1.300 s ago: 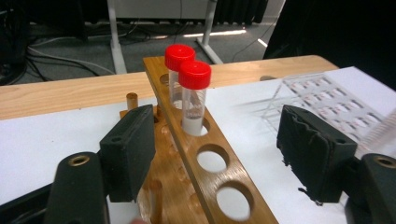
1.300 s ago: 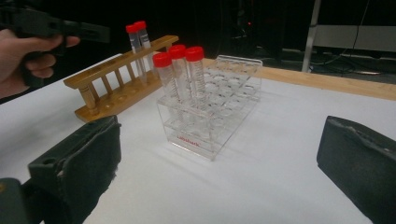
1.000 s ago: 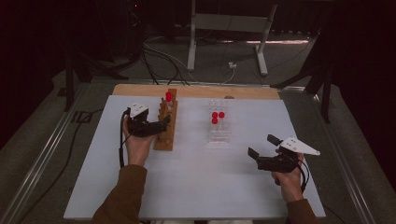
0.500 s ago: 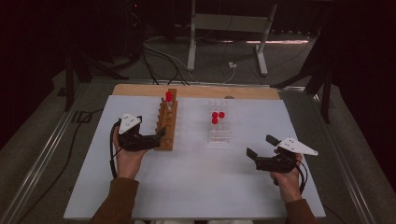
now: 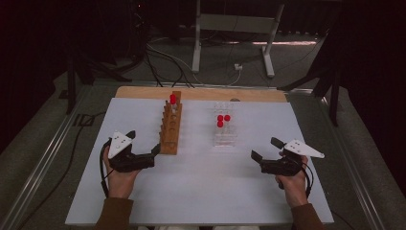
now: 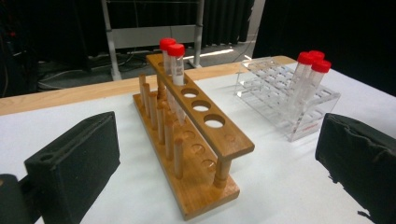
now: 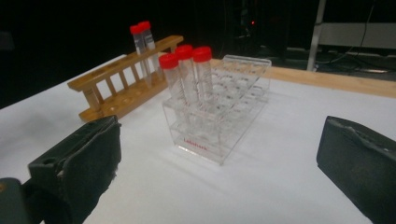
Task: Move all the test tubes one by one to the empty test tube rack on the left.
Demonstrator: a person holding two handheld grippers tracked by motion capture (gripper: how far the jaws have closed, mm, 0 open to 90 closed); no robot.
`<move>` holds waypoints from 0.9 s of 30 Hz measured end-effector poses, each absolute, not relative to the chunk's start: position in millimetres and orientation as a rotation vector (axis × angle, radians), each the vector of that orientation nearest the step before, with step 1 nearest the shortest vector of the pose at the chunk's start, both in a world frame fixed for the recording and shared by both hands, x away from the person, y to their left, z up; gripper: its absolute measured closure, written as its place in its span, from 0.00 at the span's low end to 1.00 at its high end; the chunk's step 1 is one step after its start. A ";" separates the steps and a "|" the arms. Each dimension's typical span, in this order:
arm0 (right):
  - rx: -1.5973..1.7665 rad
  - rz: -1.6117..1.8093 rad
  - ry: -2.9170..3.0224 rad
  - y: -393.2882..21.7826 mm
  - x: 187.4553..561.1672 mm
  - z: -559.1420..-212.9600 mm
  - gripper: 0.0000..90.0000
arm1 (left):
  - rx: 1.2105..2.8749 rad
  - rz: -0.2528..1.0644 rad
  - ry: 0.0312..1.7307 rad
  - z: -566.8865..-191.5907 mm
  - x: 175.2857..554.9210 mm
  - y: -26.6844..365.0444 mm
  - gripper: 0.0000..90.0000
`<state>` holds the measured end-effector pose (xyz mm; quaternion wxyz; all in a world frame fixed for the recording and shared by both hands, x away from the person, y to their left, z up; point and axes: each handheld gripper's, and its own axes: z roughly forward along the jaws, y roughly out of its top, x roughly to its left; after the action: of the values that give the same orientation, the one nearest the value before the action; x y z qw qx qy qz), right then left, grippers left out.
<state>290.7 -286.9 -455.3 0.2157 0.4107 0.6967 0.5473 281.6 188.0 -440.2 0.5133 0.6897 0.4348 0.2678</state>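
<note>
A wooden tube rack (image 5: pixel 171 125) stands left of centre, with two red-capped tubes (image 5: pixel 173 99) at its far end. To its right a clear plastic rack (image 5: pixel 225 134) holds three red-capped tubes (image 5: pixel 221 120). My left gripper (image 5: pixel 142 142) is open and empty, just left of the wooden rack's near end. In the left gripper view its pads (image 6: pixel 74 168) frame the wooden rack (image 6: pixel 196 140) and its two tubes (image 6: pixel 172 60). My right gripper (image 5: pixel 265 149) is open and empty, right of the clear rack. Its pads (image 7: pixel 79 163) frame the clear rack (image 7: pixel 219 121) and its three tubes (image 7: pixel 187 70).
Both racks rest on a white mat (image 5: pixel 201 187) laid over a wooden table (image 5: pixel 201 93). Behind the table are a metal stand (image 5: pixel 234 28) and cables on the floor (image 5: pixel 163 57). A rail (image 5: pixel 43 153) runs along the table's left side.
My left gripper has drawn back from the middle of the wooden rack toward the near edge, down to the rack's near end, and stayed open. The right gripper has hardly moved.
</note>
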 end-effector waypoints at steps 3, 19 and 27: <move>1.138 1.516 1.913 -286.2 292.0 -453.5 0.00 | 1.656 0.646 1.051 -441.3 279.9 189.5 0.01; 1.067 1.517 1.903 -260.4 306.1 -408.5 0.00 | 1.603 0.671 1.095 -443.2 271.3 205.1 0.01; 1.065 1.496 1.909 -242.2 327.6 -395.8 0.03 | 1.601 0.666 1.105 -444.9 271.1 206.7 0.01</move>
<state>327.6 -242.2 -395.8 0.2438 0.3900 0.6990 0.5476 271.1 206.7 -444.9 0.5164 0.6669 0.4600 0.2775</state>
